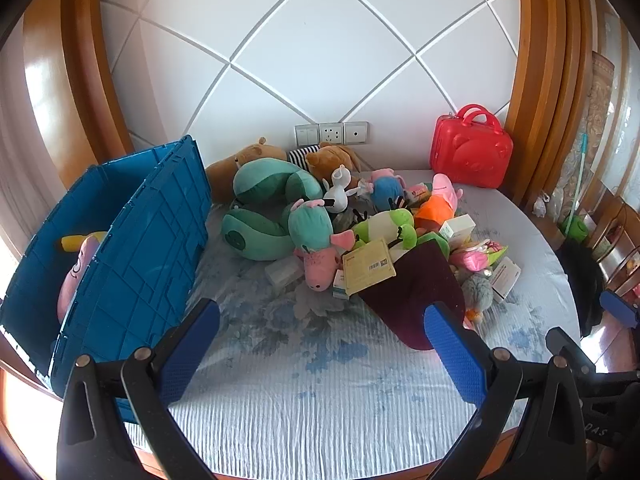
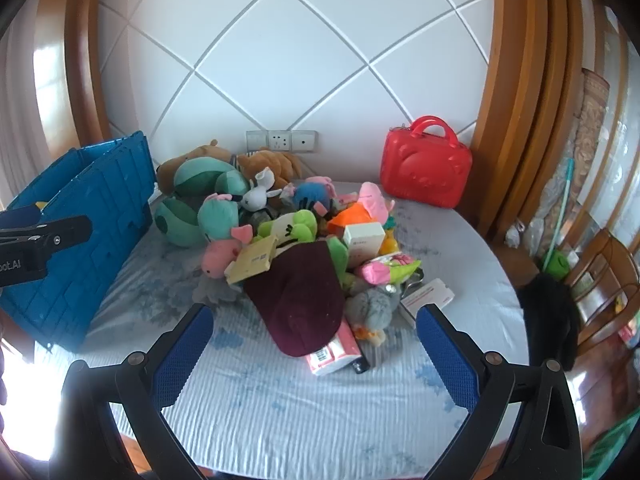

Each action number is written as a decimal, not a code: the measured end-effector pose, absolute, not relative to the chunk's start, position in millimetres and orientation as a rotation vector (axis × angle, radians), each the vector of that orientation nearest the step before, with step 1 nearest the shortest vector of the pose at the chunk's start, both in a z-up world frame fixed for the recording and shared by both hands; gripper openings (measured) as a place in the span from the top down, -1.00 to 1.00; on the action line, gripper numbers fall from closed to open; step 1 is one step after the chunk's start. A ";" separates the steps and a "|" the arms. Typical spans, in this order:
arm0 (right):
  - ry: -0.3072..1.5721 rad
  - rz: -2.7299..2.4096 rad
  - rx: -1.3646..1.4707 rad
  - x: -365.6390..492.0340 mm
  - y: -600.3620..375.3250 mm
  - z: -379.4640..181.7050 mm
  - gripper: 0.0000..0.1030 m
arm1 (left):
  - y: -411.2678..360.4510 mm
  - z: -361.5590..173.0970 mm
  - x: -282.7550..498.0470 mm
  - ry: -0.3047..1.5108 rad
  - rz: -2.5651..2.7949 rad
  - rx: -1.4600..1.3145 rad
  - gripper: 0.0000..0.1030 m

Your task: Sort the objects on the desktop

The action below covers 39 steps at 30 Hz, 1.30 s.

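A heap of plush toys and small boxes lies mid-table. A maroon cap [image 1: 416, 292] [image 2: 300, 300] is at its front, beside a teal and pink plush pig [image 1: 316, 240] [image 2: 220, 220], a tan card [image 1: 368, 266] and a white box [image 2: 362, 240]. A blue crate [image 1: 120, 248] [image 2: 80, 216] stands at the left with a pink plush [image 1: 76, 272] inside. My left gripper [image 1: 324, 348] is open and empty, short of the heap. My right gripper [image 2: 316, 348] is open and empty, just in front of the cap.
A red case [image 1: 472, 152] [image 2: 426, 172] stands at the back right by the wall. A pink packet [image 2: 332, 350] lies under the cap. The round table's edge [image 2: 516, 300] curves on the right, with wooden chairs [image 2: 600, 276] beyond it.
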State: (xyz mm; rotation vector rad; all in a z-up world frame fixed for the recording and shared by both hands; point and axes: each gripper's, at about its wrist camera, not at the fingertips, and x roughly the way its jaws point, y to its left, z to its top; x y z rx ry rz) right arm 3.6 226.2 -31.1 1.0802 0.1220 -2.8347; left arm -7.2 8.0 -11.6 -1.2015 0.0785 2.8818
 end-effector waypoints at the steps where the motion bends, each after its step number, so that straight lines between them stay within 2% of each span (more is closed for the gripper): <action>1: 0.117 -2.836 1.087 2.2 225.5 -32.8 -1.00 | 7.1 -13.4 -9.7 0.081 2.872 -1.205 -1.00; 9: 0.109 -2.859 1.153 -15.5 216.5 -43.6 -0.99 | -2.9 -36.2 -47.8 0.060 2.782 -1.192 -1.00; 15: 0.132 -2.869 1.246 -32.9 214.4 -60.6 -0.99 | 3.6 -82.4 -90.2 0.084 2.720 -1.159 -1.00; 32: 0.110 -2.781 1.478 -94.5 296.0 -121.2 -1.00 | 103.4 -237.5 -203.1 0.393 2.655 -1.222 -1.00; 36: 0.114 -2.744 1.535 -107.5 316.5 -136.9 -1.00 | 114.3 -254.0 -220.9 0.479 2.663 -1.230 -1.00; 37: 0.117 -2.736 1.546 -109.5 319.8 -139.3 -1.00 | 114.2 -254.6 -223.1 0.494 2.670 -1.225 -0.85; 38: 0.119 -2.731 1.554 -111.7 322.8 -141.2 -1.00 | 112.3 -253.8 -225.2 0.488 2.675 -1.223 -0.51; 39: 0.121 -2.727 1.559 -114.0 325.6 -142.8 -1.00 | 109.3 -253.0 -226.8 0.465 2.674 -1.229 -0.36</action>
